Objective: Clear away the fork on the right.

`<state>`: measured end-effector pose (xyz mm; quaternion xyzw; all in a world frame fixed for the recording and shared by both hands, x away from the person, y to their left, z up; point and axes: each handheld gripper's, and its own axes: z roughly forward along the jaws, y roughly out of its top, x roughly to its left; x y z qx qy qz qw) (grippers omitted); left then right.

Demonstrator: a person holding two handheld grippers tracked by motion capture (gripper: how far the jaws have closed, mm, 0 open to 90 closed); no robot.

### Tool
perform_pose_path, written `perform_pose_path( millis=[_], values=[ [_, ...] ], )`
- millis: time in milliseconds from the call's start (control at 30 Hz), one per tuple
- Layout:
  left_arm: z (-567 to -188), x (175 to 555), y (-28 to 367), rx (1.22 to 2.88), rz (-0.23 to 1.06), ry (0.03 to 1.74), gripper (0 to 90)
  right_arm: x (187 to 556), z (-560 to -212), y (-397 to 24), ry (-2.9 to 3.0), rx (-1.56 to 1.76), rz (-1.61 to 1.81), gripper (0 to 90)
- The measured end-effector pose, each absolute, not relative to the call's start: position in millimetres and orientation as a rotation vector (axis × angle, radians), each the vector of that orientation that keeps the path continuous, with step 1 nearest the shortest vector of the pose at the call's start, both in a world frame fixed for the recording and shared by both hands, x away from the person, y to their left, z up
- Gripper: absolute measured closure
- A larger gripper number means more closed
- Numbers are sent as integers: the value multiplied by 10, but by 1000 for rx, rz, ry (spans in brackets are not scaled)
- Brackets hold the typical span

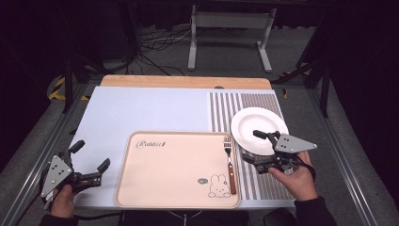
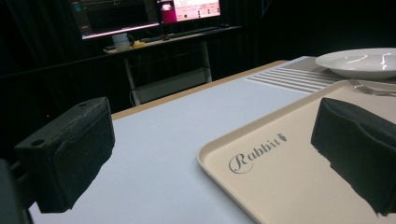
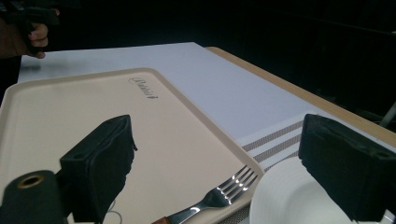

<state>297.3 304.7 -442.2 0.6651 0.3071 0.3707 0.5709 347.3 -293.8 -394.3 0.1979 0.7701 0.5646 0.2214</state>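
While the left tongs (image 1: 91, 156) sit off the tray's left edge over the tabletop (image 1: 141, 108), jaws spread wide with nothing between them, the right tongs (image 1: 252, 146) hover at the near rim of the white plate (image 1: 259, 123), jaws also wide apart, one over the plate, the other near the tray's right edge. Plate rests on the striped part of the mat (image 1: 268, 181), just right of the beige tray (image 1: 174, 188). A fork (image 1: 230, 165) with a wooden handle lies along the tray's right side, tines pointing away from the person. In the right gripper view, plate rim (image 3: 285, 200) and fork tines (image 3: 233, 184) sit between the jaws, untouched.
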Motion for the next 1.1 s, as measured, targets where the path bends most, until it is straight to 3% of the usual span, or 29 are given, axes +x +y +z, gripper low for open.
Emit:
perform_pose_path(
  millis=[1100],
  values=[
    [-4413,2967,3056,1556,869,710,3,3303,-4442,-3382,1975,720,1677,93]
  ],
)
